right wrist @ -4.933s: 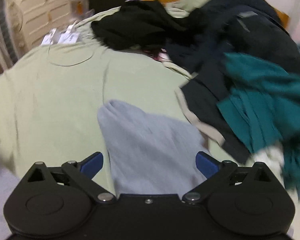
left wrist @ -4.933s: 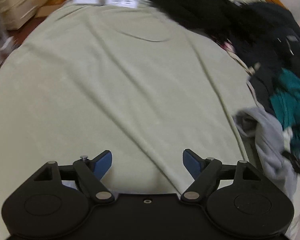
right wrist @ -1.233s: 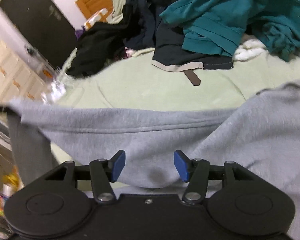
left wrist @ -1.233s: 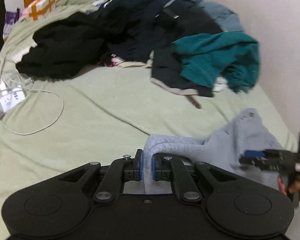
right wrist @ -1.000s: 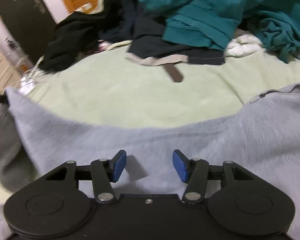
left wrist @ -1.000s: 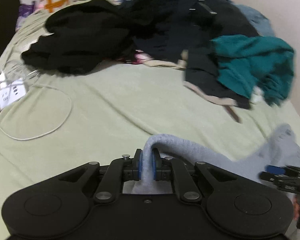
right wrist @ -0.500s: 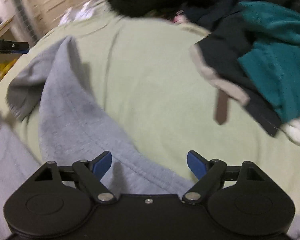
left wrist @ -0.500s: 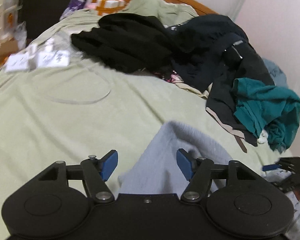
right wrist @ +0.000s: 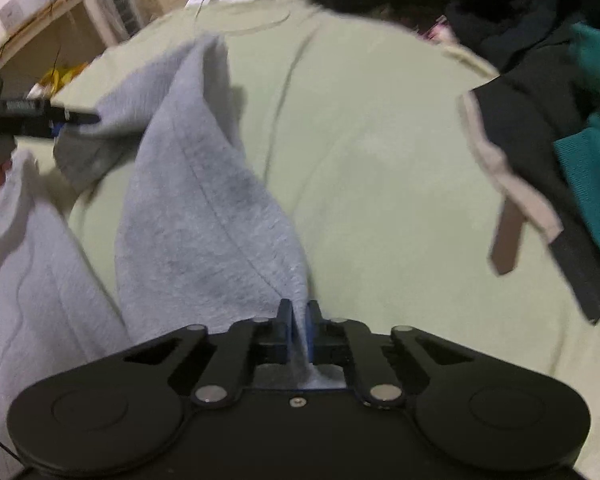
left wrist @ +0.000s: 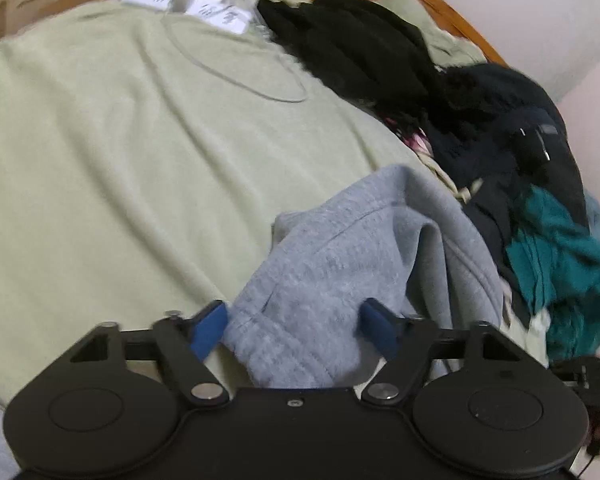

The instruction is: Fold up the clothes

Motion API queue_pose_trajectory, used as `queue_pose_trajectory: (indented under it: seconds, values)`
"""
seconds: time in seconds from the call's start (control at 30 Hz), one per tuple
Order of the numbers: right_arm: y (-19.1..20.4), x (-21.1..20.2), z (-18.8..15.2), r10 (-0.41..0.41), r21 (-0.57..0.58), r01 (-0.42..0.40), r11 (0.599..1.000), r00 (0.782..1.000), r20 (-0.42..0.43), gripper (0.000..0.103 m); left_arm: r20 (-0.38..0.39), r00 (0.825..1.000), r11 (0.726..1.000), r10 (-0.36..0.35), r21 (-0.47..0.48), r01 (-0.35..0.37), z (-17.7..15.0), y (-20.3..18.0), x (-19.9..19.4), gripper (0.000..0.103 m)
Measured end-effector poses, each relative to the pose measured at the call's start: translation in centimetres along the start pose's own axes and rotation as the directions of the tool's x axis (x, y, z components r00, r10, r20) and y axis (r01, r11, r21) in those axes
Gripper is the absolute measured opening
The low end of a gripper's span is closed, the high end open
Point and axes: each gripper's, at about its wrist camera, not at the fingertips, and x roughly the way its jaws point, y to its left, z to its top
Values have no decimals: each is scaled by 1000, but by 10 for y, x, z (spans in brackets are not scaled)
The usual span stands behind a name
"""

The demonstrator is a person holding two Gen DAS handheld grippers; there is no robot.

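The right gripper (right wrist: 299,330) has its jaws closed on a fold of the grey sweatshirt (right wrist: 204,216), and the cloth rises from the pads in a tight ridge. The left gripper (left wrist: 292,330) is closing; the ribbed edge of the same garment lies between its blue pads, but they do not press it yet, so I count it as open. The sweatshirt lies crumpled at the near side of the bed (left wrist: 112,148), on the pale green cover, half bunched and half spread.

The step in hand, I think, is to take a second hold so that the garment can be stretched flat. To do it well, the left jaws should bite only the edge, not a thick bundle, and not catch the cover under it. Then both hands should pull apart gently until the cloth is smooth, and lay it on the free green area.

Farther away is the pile of dark and teal clothes (left wrist: 540,208), close beside the sweatshirt; the garment should stay clear of it. At the far end lies a white cable loop (left wrist: 240,64).
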Motion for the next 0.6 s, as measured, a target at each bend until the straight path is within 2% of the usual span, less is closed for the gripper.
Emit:
queue_pose_trajectory:
  seconds: [0.07, 0.17, 0.27, 0.3, 0.37, 0.47, 0.57, 0.6]
  values:
    - [-3, -10, 1, -44, 4, 44, 999, 998, 50, 5, 2, 1000, 1000, -5, 10, 5, 5, -1, -5, 36]
    - [-15, -25, 9, -108, 3, 109, 994, 987, 116, 5, 26, 1000, 1000, -10, 22, 10, 16, -6, -18, 36]
    - [-33, -28, 16, -182, 20, 181, 983, 973, 140, 5, 47, 998, 994, 29, 106, -34, 24, -21, -31, 31]
    - [-39, -28, 18, -211, 27, 209, 978, 966, 149, 5, 48, 999, 993, 22, 115, -27, 30, -25, -36, 31]
    - [-49, -25, 23, -255, 36, 252, 967, 954, 156, 4, 53, 998, 991, 16, 129, -22, 39, -30, -41, 30]
    - [-62, -14, 24, -301, 60, 295, 954, 942, 146, 4, 95, 995, 972, 23, 229, -45, 67, -47, -45, 30]
    - [-76, 10, 20, -356, 61, 351, 934, 928, 114, 4, 122, 992, 949, 25, 308, -62, 94, -50, -23, 30]
    - [-82, 19, 18, -363, 78, 356, 931, 927, 96, 4, 121, 992, 936, 36, 344, -76, 108, -52, -4, 30]
